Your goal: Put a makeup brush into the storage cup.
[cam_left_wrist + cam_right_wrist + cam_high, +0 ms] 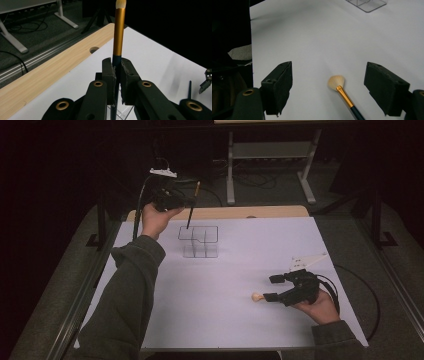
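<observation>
Makeup brush [192, 209] is clamped upright in your left claw [189, 200], handle tip just above the clear divided organizer [199, 241] on the white worktop [225, 285]. Well nearer you than the organizer, your right claw [328, 87] stands wide around a second brush [342, 91]; its handle end is cut off.

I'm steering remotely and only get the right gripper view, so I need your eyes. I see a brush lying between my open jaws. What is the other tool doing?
Observer: The left tool is shut on a second brush, held upright.
Operator: Where is that brush headed?
Observer: Its lower tip hangs over the clear organizer, above the back left compartment.
Operator: And my brush, is it touched yet?
Observer: No. In the high view the right tool is open, and the lying brush rests on the white table.
</observation>
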